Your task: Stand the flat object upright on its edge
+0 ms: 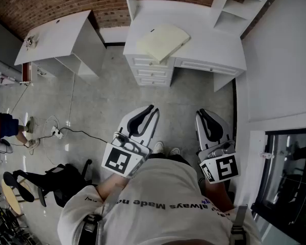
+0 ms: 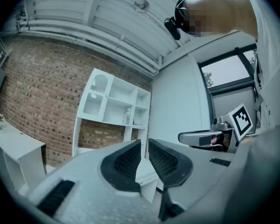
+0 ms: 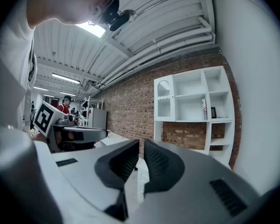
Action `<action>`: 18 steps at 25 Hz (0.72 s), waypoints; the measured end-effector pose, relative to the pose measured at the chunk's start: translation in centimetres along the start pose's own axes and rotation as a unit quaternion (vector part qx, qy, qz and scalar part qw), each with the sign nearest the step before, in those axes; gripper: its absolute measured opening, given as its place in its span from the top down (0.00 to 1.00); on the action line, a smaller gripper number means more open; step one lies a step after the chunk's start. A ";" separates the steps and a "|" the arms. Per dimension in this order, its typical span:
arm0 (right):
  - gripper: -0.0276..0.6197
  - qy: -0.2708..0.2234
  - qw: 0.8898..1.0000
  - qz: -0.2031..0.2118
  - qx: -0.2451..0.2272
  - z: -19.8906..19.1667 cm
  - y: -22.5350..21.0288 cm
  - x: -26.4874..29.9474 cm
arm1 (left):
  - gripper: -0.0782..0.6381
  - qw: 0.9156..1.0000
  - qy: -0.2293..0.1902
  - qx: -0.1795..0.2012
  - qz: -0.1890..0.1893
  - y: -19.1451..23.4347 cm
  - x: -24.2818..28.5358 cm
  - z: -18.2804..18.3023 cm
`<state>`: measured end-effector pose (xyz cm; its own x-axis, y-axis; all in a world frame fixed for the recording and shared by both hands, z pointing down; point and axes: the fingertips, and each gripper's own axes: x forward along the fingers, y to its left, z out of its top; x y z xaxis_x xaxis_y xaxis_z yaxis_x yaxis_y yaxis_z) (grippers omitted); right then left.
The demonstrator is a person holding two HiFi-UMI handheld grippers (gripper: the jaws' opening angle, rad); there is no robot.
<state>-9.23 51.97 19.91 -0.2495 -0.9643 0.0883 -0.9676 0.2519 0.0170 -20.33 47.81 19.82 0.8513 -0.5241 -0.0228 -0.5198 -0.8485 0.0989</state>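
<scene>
A pale yellow flat board (image 1: 163, 41) lies face down on the white desk (image 1: 204, 29) at the far side of the room in the head view. Both grippers are held level near my body, well short of the desk. My left gripper (image 1: 152, 110) is shut and empty; in the left gripper view its jaws (image 2: 144, 148) stand close together with only the desk corner showing beyond them. My right gripper (image 1: 201, 113) is shut and empty too, and its jaws (image 3: 141, 147) point toward the white shelf unit (image 3: 193, 111). The board shows in neither gripper view.
Grey floor lies between me and the desk. A second white table (image 1: 58, 37) stands at the left. A cable (image 1: 74, 131) trails on the floor, and a dark chair (image 1: 46, 180) stands at lower left. A white wall and a dark window (image 1: 288, 177) close the right side.
</scene>
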 end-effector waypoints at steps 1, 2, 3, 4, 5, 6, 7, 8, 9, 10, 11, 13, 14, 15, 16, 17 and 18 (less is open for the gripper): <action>0.90 0.001 1.000 0.001 0.001 -0.2 0.3 0.2 | 0.81 1.000 0.000 -0.001 0.000 0.2 -0.1 0.0; 0.90 0.001 1.000 0.002 0.002 -0.3 0.5 0.4 | 0.81 1.000 0.001 -0.003 0.001 0.5 -0.2 0.1; 0.90 0.002 1.000 0.003 0.003 -0.4 0.8 0.7 | 0.81 1.000 0.001 -0.004 0.001 0.7 -0.2 0.1; 0.90 0.002 1.000 0.005 0.003 -0.4 0.9 1.0 | 0.81 1.000 0.002 -0.005 0.002 1.1 -0.3 0.0; 0.90 0.002 1.000 0.006 0.003 -0.4 1.1 1.3 | 0.81 1.000 0.002 -0.006 0.003 1.4 -0.3 -0.1; 0.90 0.003 1.000 0.007 0.003 -0.4 1.1 1.6 | 0.81 1.000 0.002 -0.006 0.004 1.7 -0.4 -0.3; 0.90 0.003 1.000 0.008 0.002 -0.4 1.1 1.9 | 0.81 1.000 0.001 -0.006 0.005 2.0 -0.5 -0.3; 0.90 0.004 1.000 0.008 0.002 -0.4 1.0 2.2 | 0.81 1.000 0.001 -0.006 0.006 2.3 -0.3 -0.3; 0.90 0.004 1.000 0.009 0.003 -0.4 0.8 2.5 | 0.81 1.000 0.001 -0.007 0.008 2.5 -0.1 -0.3; 0.90 0.003 1.000 0.009 0.003 -0.4 0.5 2.9 | 0.81 1.000 0.002 -0.007 0.009 2.8 0.2 -0.3; 0.90 0.001 1.000 0.009 0.004 -0.3 0.3 3.3 | 0.81 1.000 0.002 -0.008 0.010 3.1 0.6 -0.2; 0.90 -0.004 1.000 0.009 0.006 -0.2 -0.3 4.2 | 0.81 1.000 -0.006 -0.006 0.012 3.8 1.4 0.1; 0.90 -0.006 1.000 0.009 0.007 -0.2 -0.6 4.7 | 0.81 1.000 -0.013 -0.004 0.013 4.2 1.8 0.2; 0.90 -0.007 1.000 0.009 0.007 -0.3 -1.0 5.1 | 0.81 1.000 -0.016 -0.004 0.014 4.6 2.3 0.1; 0.90 -0.007 1.000 0.010 0.007 -0.3 -1.4 5.6 | 0.81 1.000 -0.015 -0.004 0.014 4.9 2.9 0.0; 0.90 -0.008 1.000 0.011 0.008 -0.4 -1.9 6.1 | 0.81 1.000 -0.010 -0.006 0.014 5.2 3.5 -0.2; 0.90 -0.009 1.000 0.013 0.009 -0.4 -2.4 6.7 | 0.81 1.000 -0.003 -0.008 0.014 5.5 4.2 -0.4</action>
<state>-8.54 44.96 20.83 -0.2742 -0.9591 0.0702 -0.9615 0.2747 -0.0030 -19.62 40.96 20.69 0.8364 -0.5475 -0.0264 -0.5415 -0.8328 0.1147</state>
